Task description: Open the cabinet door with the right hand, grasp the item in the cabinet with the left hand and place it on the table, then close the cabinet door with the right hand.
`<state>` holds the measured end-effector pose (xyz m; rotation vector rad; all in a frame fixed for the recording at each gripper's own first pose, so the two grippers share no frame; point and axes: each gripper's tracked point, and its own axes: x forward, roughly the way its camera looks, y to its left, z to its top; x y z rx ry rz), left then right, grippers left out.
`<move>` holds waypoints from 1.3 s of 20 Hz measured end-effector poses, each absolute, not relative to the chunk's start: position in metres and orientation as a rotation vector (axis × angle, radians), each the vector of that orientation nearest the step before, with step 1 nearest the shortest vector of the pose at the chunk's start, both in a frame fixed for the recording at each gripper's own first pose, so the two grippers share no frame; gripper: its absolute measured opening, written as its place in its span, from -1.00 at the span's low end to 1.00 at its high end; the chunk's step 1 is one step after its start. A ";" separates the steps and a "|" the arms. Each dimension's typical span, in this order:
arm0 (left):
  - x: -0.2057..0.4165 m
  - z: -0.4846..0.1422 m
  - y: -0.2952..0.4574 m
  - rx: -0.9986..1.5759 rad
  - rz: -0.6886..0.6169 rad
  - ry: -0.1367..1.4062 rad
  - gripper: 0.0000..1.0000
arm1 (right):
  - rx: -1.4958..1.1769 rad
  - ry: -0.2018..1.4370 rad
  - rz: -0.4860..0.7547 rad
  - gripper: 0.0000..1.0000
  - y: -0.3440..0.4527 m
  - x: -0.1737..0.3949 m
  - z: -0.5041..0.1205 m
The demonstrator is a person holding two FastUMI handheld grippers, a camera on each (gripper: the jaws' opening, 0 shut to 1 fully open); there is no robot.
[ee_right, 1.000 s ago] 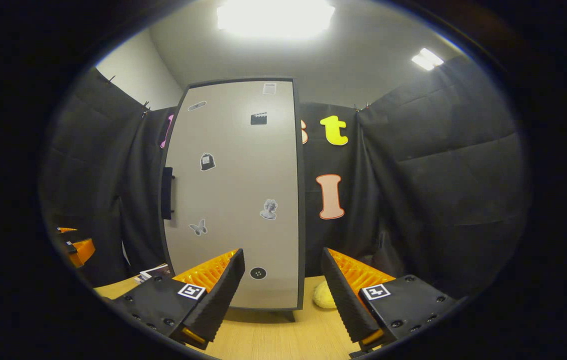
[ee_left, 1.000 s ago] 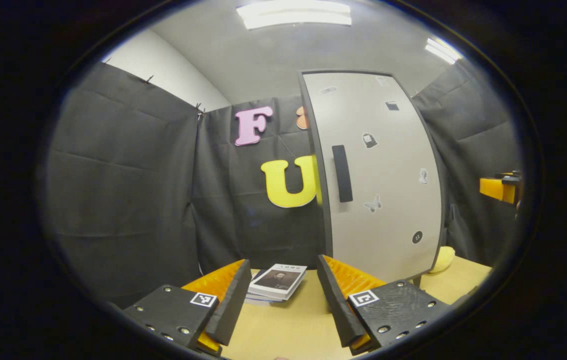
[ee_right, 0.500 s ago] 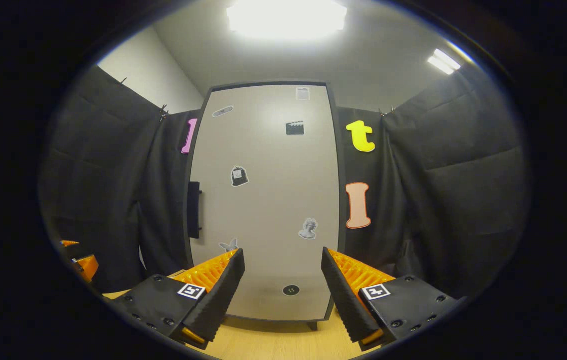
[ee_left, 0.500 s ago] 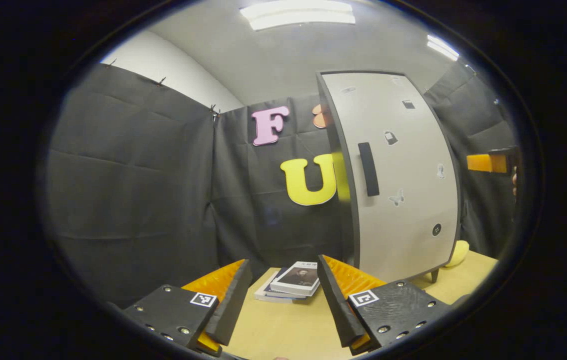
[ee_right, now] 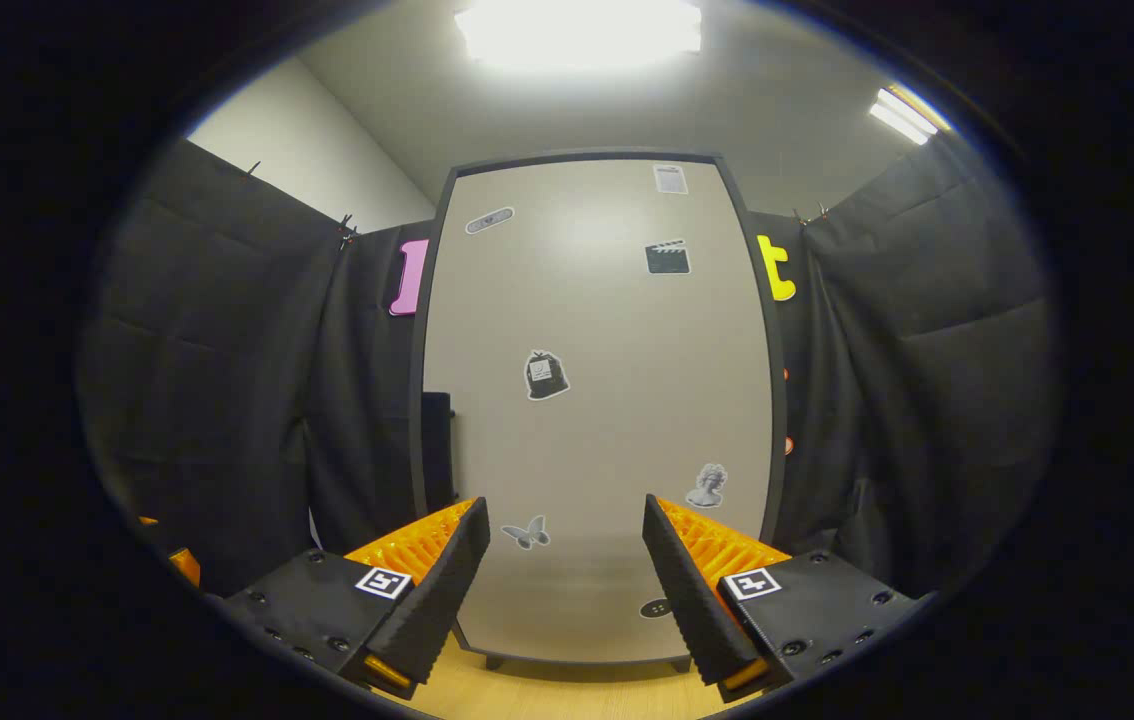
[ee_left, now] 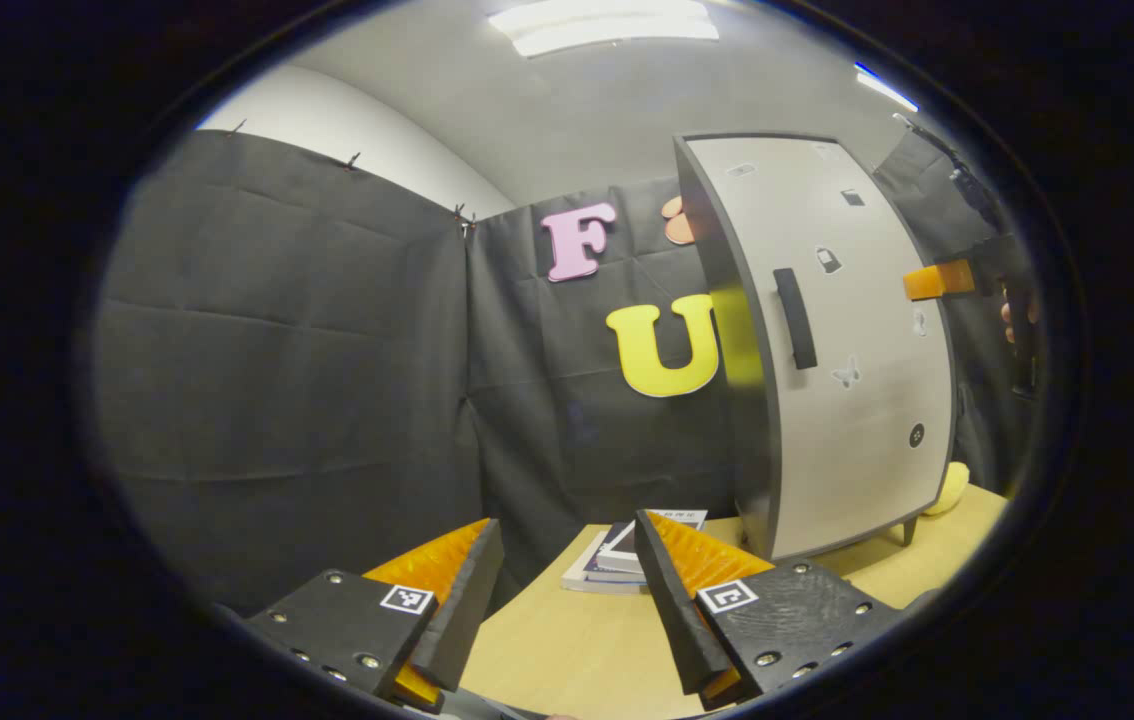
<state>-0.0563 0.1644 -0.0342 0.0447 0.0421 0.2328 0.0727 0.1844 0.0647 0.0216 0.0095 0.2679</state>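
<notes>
A tall grey cabinet (ee_left: 857, 340) stands on the wooden table (ee_left: 577, 650), its door shut and dotted with small stickers. In the left gripper view its black vertical handle (ee_left: 795, 318) sits near the door's left edge. Whatever is inside is hidden behind the door. My left gripper (ee_left: 567, 522) hovers open and empty over the table, left of the cabinet. My right gripper (ee_right: 565, 502) is open and empty, facing the cabinet door (ee_right: 607, 400) at close range, with the handle (ee_right: 437, 445) off to its left. In the left gripper view the right gripper (ee_left: 939, 281), held by a hand, is raised in front of the door.
A small stack of books (ee_left: 617, 560) lies on the table left of the cabinet, just beyond my left gripper's fingers. A yellow soft thing (ee_left: 949, 488) peeks out by the cabinet's right foot. Black cloth walls close in the booth on all sides.
My right gripper has risen and come closer to the door, which now looks larger. The left gripper's view has swung left, so the cabinet sits farther right. Door still shut.
</notes>
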 end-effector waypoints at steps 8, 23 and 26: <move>-0.063 -0.054 0.212 0.038 0.293 0.073 0.61 | 0.033 0.022 0.318 0.94 0.245 0.100 0.071; -0.070 -0.088 0.272 0.033 0.369 0.119 0.60 | -0.009 0.102 0.328 0.94 0.317 0.152 0.047; -0.071 -0.093 0.280 0.032 0.382 0.126 0.60 | -0.023 0.097 0.320 0.94 0.326 0.162 0.048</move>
